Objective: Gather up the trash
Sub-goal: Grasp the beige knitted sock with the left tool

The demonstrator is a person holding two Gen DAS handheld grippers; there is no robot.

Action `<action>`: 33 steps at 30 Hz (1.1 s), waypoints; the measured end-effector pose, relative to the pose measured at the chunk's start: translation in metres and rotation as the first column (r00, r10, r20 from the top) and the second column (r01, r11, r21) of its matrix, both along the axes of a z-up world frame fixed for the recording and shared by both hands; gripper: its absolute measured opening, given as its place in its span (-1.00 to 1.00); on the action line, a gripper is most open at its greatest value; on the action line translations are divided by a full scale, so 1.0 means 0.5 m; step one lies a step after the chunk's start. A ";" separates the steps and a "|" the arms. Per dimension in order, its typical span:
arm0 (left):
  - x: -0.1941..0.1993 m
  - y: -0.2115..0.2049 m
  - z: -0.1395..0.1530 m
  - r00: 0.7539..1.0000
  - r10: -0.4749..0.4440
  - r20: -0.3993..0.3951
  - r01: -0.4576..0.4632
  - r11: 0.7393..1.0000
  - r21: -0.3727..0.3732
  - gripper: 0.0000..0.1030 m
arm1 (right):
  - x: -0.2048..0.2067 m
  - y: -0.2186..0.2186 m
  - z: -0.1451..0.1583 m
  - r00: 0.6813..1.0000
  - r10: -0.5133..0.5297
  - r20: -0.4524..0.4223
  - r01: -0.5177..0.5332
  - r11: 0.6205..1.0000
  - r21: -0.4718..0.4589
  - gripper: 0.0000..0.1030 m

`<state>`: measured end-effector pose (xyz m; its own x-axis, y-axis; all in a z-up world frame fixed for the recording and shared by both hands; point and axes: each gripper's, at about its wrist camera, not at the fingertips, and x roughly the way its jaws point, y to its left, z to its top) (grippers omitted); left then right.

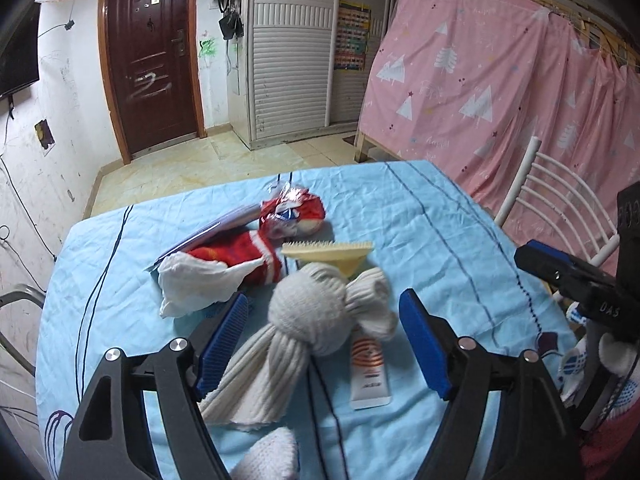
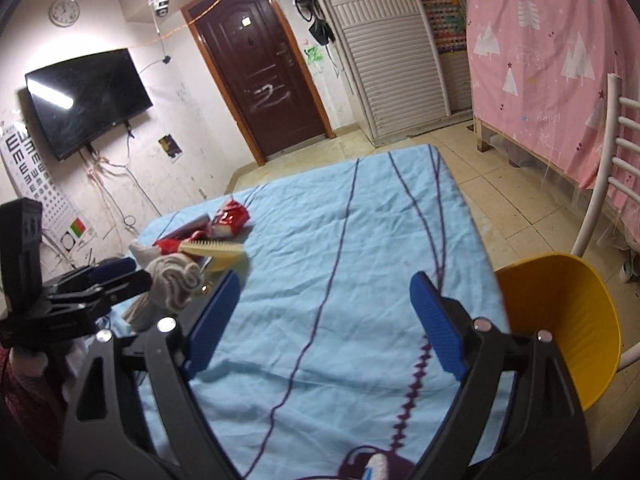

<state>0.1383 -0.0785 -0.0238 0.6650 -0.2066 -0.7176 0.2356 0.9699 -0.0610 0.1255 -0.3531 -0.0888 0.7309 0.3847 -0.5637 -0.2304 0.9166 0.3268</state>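
Trash collection: little visibly done, both grippers standing empty.

The left gripper (image 1: 324, 344) is hovering with fingers spread, grasping nothing, either side of a knotted white sock (image 1: 316, 312) at lower centre. Trash is still lying on the blue tablecloth (image 1: 420, 216): a crumpled tissue (image 1: 192, 284) at centre left and a red wrapper (image 1: 292, 212) above it. The right gripper (image 2: 320, 320) is also standing released over bare cloth. The yellow bin (image 2: 568, 320) is sitting at lower right; its contents cannot be seen.
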 end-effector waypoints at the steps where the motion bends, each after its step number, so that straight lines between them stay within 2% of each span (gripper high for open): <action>1: 0.001 0.002 -0.004 1.000 -0.002 -0.003 0.002 1.000 0.003 0.34 | 0.001 0.006 0.000 1.000 0.003 -0.002 -0.003 1.000 -0.004 0.64; 4: 0.017 0.003 -0.017 1.000 -0.020 -0.011 0.021 0.999 0.028 0.34 | 0.004 0.029 0.000 1.000 0.013 -0.009 -0.014 1.000 -0.019 0.65; 8: 0.038 -0.010 -0.032 0.995 -0.094 -0.026 0.095 0.993 0.067 0.34 | 0.004 0.052 0.002 1.000 0.024 -0.018 -0.025 0.999 -0.040 0.65; 13: 0.054 -0.020 -0.043 0.985 -0.166 -0.044 0.168 0.983 0.068 0.34 | 0.005 0.070 0.003 0.999 0.030 -0.027 -0.032 0.998 -0.060 0.66; 15: 0.052 -0.022 -0.048 0.981 -0.188 -0.045 0.190 0.980 0.059 0.16 | 0.006 0.080 0.003 0.999 0.036 -0.032 -0.039 0.997 -0.072 0.66; 16: 0.050 -0.022 -0.049 0.980 -0.195 -0.049 0.198 0.979 0.053 -0.05 | 0.007 0.086 0.003 0.999 0.041 -0.034 -0.044 0.996 -0.078 0.67; 17: 0.049 -0.020 -0.049 0.981 -0.191 -0.042 0.193 0.980 0.056 -0.21 | 0.008 0.094 0.003 0.998 0.047 -0.036 -0.050 0.995 -0.083 0.67; 18: 0.048 -0.017 -0.049 0.982 -0.187 -0.037 0.189 0.980 0.059 -0.24 | 0.008 0.100 0.003 0.998 0.052 -0.038 -0.055 0.995 -0.088 0.67; 25: 0.033 0.027 -0.039 0.985 -0.170 -0.023 0.170 0.985 -0.022 -0.26 | 0.018 0.157 -0.008 0.992 0.105 -0.075 -0.113 0.987 -0.115 0.69; 28: 0.017 0.057 -0.015 0.989 -0.147 0.014 0.147 0.986 -0.075 -0.26 | 0.020 0.191 -0.014 0.984 0.146 -0.099 -0.158 0.979 -0.128 0.69; 33: -0.001 0.107 0.018 0.994 -0.091 0.061 0.098 0.988 -0.121 -0.26 | 0.025 0.248 -0.024 0.968 0.207 -0.140 -0.228 0.960 -0.159 0.69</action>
